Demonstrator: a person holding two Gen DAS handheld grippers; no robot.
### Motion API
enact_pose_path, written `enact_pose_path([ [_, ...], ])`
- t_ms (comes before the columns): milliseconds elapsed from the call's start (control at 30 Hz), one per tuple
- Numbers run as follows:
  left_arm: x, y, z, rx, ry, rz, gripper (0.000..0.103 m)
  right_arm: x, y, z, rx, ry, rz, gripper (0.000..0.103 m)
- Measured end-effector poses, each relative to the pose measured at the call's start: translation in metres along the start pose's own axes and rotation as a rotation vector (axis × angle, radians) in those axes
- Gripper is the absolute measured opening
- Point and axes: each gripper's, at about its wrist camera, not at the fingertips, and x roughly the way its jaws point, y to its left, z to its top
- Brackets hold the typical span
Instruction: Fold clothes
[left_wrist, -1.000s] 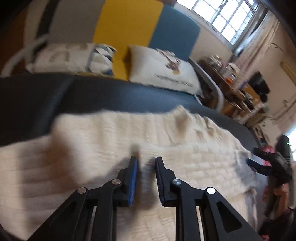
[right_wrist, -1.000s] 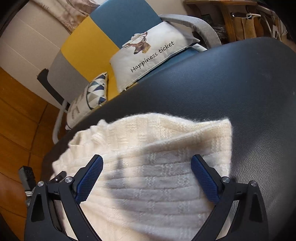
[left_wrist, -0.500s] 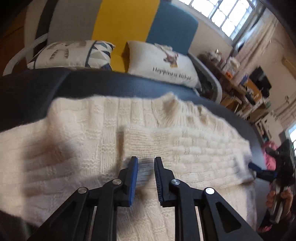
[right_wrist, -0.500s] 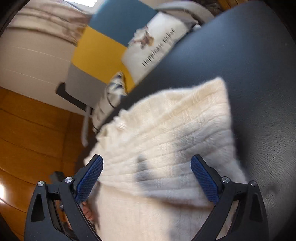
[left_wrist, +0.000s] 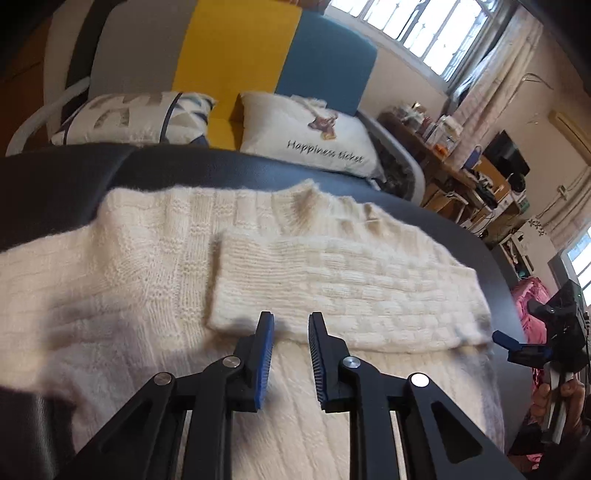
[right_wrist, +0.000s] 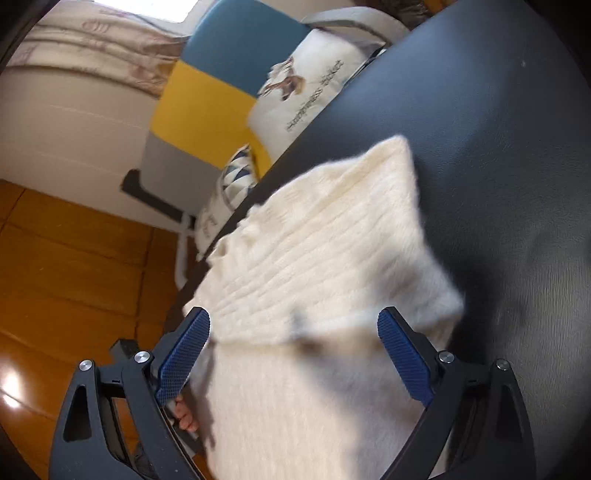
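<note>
A cream knit sweater (left_wrist: 129, 277) lies spread on the black table (left_wrist: 221, 170), with one sleeve (left_wrist: 351, 288) folded flat across its chest. My left gripper (left_wrist: 291, 325) hovers just in front of that sleeve's lower edge, its jaws a narrow gap apart with nothing between them. My right gripper (right_wrist: 293, 321) stands wide open over the sweater's (right_wrist: 325, 258) side edge and holds nothing. In the left wrist view the right gripper (left_wrist: 517, 347) shows at the table's right rim, held by a hand.
A grey, yellow and blue sofa (left_wrist: 236, 55) with two printed pillows (left_wrist: 306, 136) stands behind the table. A cluttered desk (left_wrist: 461, 158) is at the far right. Wooden floor (right_wrist: 74, 277) lies beyond the table's left edge (right_wrist: 498, 147).
Both grippers have drawn back from the sweater, so more of it shows. The folded sleeve now lies still across the chest. The right view has rolled and swung sideways.
</note>
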Motion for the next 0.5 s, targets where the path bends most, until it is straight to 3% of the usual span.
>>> enact_pose_path([
  [100,-0.023,-0.012,-0.03,0.036,-0.026,-0.062,0.019,-0.003,0.002,-0.018,-0.025,0.036,-0.012,0.095],
  [167,-0.033,-0.018,-0.053,0.055,-0.017,-0.094,0.019,0.004,-0.007,-0.026,-0.016,0.069,-0.066,0.095],
  [233,-0.036,-0.025,-0.078,0.102,0.027,-0.098,0.019,0.009,-0.016,-0.03,-0.039,0.084,-0.206,0.095],
  [367,-0.038,-0.02,-0.115,0.191,0.072,-0.056,0.017,0.005,-0.019,-0.03,-0.038,0.094,-0.171,0.096],
  [500,-0.047,-0.018,-0.104,0.148,0.081,-0.053,0.018,-0.009,-0.006,-0.03,-0.061,0.06,-0.159,0.096],
])
